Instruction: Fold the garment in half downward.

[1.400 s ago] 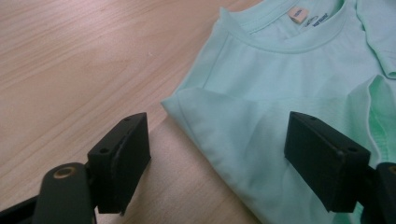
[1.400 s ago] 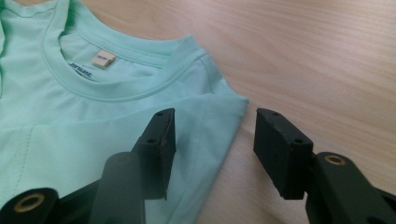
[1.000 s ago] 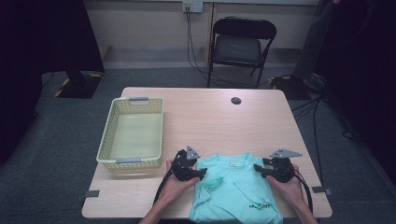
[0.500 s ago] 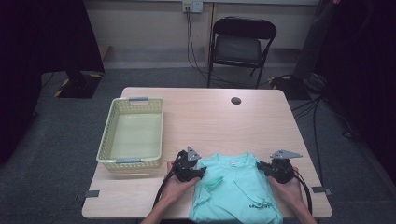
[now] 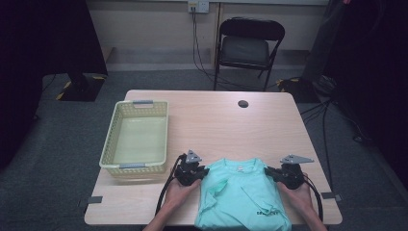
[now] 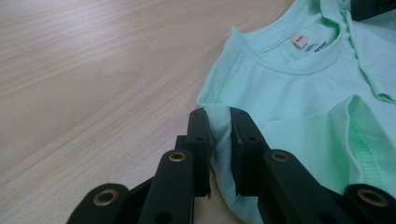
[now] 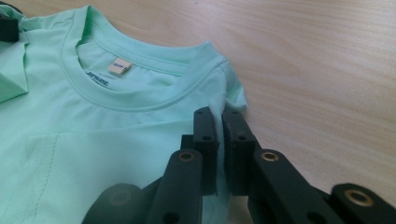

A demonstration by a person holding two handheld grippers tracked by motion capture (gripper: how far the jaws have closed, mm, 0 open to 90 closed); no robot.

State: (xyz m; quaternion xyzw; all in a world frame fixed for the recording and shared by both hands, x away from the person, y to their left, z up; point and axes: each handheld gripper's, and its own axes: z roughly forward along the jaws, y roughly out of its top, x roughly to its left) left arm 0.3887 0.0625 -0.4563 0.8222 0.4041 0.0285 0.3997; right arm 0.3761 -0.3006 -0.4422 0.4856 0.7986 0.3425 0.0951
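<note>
The counter [image 5: 288,130] carries a mint T-shirt [image 5: 243,197] at the bottom centre of the high view, partly folded, with its lower hem cut off by the frame edge. A basket [image 5: 109,144] stands at the left of the frame, just beside the shirt's side, with nothing in it. The shoulders are judged to be gripped already; the lifting or folding and any placing are left to do. The left claw [image 6: 219,116] has just been closing and is clenched on the shirt's shoulder edge. The right claw [image 7: 219,116] is clenched on the opposite shoulder. The print near the hem is too small to be read.
</note>
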